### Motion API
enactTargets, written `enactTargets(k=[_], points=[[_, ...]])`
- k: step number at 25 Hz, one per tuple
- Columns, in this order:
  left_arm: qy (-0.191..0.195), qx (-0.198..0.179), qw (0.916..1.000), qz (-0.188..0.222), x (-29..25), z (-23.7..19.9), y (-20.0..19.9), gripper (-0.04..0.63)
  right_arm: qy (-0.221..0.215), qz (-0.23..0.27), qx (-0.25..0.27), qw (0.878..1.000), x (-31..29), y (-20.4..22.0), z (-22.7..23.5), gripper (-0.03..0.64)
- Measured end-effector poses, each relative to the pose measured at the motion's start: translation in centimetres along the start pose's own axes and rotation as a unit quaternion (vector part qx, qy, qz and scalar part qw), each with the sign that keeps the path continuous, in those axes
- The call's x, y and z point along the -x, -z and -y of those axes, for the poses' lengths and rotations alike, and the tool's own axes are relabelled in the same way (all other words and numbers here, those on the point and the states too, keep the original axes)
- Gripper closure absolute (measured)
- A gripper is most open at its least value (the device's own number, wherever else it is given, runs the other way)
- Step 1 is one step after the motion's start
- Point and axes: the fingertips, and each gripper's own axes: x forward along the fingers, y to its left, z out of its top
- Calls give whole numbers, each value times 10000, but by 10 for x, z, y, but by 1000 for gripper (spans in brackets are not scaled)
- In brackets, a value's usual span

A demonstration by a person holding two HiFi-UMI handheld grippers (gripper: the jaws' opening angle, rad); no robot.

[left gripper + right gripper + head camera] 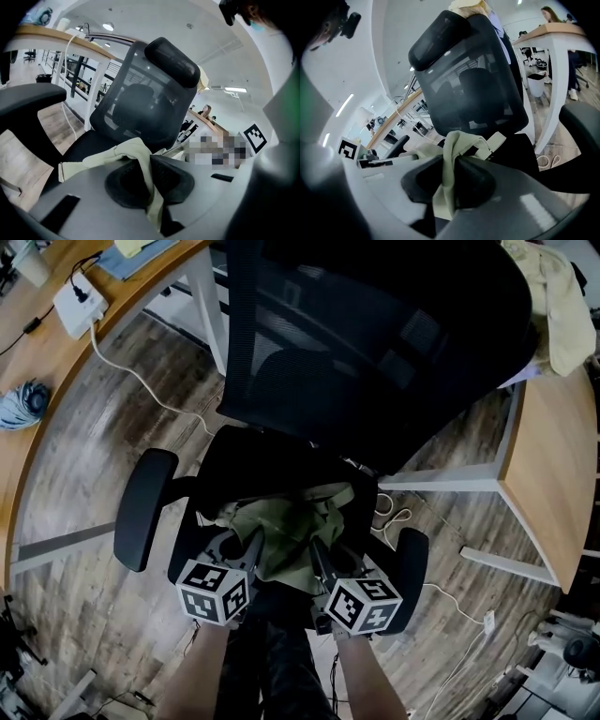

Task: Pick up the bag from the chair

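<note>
Bag: soft, light olive cloth, limp, lay on chair seat at 6 o'clock in head view | hold: bunched top folds | left gripper: clenched on a fold, jaws nearly together | right gripper: pinched another fold at 3 o'clock of the left one.

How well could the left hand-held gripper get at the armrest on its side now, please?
Probably not yet: the left hand-held gripper is shut on the bag, so it is occupied, though nothing stands between it and the armrest.
</note>
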Motion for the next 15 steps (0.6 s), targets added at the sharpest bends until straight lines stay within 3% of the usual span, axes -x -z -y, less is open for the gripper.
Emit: enactTargets(k=[9,15], points=[[-166,-218,9994,219,25,5,-12,578,-420,254,349,9982,19,-7,-29,557],[-20,-275,9987,435,41,15,-24,579,-538,471,263,9971,35,-20,-40,558]])
